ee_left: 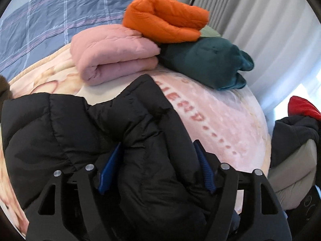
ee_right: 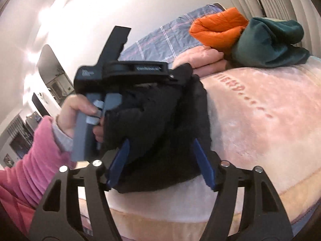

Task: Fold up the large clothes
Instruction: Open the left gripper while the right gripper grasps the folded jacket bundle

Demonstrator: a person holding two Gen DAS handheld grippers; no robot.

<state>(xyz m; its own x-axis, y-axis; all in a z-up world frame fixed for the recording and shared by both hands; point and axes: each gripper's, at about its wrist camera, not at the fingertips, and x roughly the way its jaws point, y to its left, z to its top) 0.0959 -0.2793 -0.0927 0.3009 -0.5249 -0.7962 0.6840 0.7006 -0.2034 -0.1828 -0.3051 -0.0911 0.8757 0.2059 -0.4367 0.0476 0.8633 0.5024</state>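
A black puffer jacket point(ee_left: 80, 132) lies bunched on the pink blanket point(ee_left: 230, 124) of the bed. My left gripper point(ee_left: 158, 150) is wide open with a thick fold of the jacket between its blue pads point(ee_left: 111, 170). In the right wrist view the jacket point(ee_right: 160, 124) is a compact bundle. My right gripper point(ee_right: 160, 146) is also open, its pads on either side of the bundle's near end. The left gripper's body point(ee_right: 124, 70), held by a hand in a pink sleeve point(ee_right: 36, 160), presses on the bundle's far side.
Folded clothes are stacked at the back of the bed: a pink quilted piece point(ee_left: 114, 54), an orange puffer point(ee_left: 166, 18) and a dark green garment point(ee_left: 208, 62). A blue checked duvet point(ee_left: 60, 20) lies behind. Dark and red clothes point(ee_left: 301, 120) are piled at the right. Curtains hang behind.
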